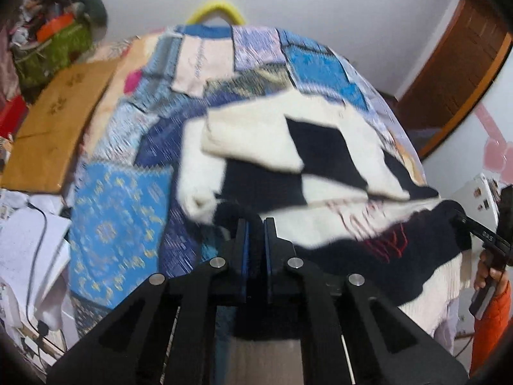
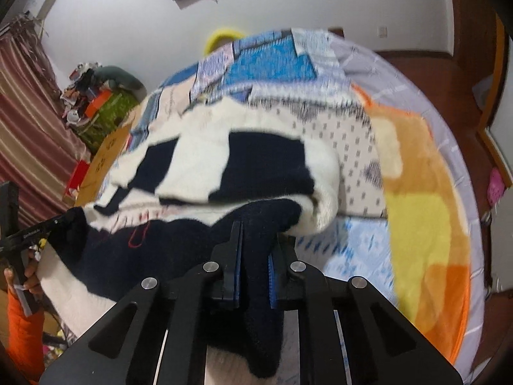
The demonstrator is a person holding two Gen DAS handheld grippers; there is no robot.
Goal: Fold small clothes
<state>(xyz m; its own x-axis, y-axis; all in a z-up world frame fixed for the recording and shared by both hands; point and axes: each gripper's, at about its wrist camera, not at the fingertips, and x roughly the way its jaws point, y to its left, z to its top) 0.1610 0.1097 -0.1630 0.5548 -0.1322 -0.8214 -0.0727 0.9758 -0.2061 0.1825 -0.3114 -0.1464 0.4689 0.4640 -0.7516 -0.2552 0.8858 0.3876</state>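
On the bed (image 1: 121,211), left hand-held gripper (image 1: 255,224) is pinching the sweater (image 1: 256,138) hem, jaws nearly closed. Sweater is lying rumpled across the quilt (image 2: 272,61). Right hand-held gripper (image 2: 255,240) is clamping the dark hem too.

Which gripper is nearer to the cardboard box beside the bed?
Left. The left gripper holds the sweater on the side of the cardboard box; the right gripper holds its far side.
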